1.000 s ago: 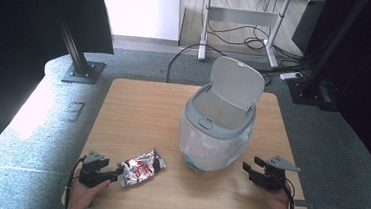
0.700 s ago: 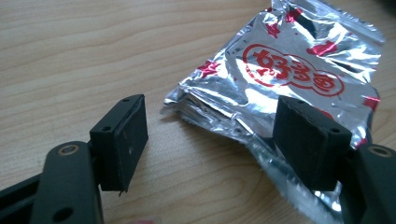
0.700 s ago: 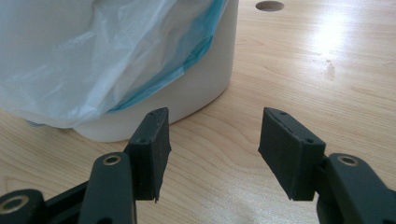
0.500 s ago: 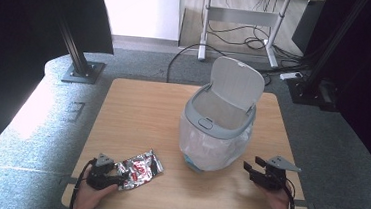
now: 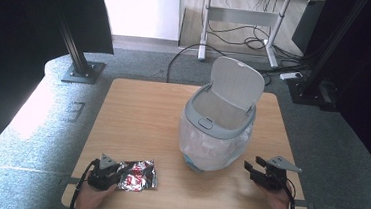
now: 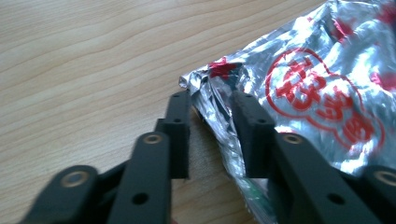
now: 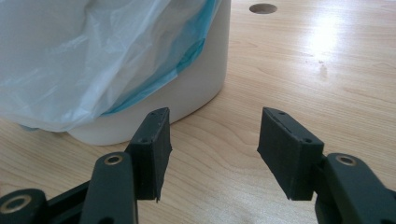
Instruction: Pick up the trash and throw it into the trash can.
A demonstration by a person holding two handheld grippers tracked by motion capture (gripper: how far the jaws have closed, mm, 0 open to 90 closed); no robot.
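Note:
A crumpled silver foil wrapper with red print (image 5: 138, 175) (image 6: 322, 88) lies on the wooden table (image 5: 137, 116) near its front left. My left gripper (image 5: 113, 171) (image 6: 210, 100) is at the wrapper's left edge. Its jaws are narrowed and straddle the crumpled edge with a gap still between them. A grey bin (image 5: 219, 129) (image 7: 187, 88) with a clear bag liner and its lid (image 5: 236, 82) tipped up stands right of centre. My right gripper (image 5: 252, 171) (image 7: 214, 140) hovers open and empty just right of the bin's base.
The liner bag (image 7: 79, 60) hangs down over the bin's outside, almost to the tabletop. A round hole (image 7: 263, 8) is cut in the table beyond the bin. A desk frame with cables (image 5: 240, 23) stands on the floor behind the table.
My left gripper has slid right up to the wrapper's edge, and its jaws now straddle that edge. The right gripper has stayed in place.

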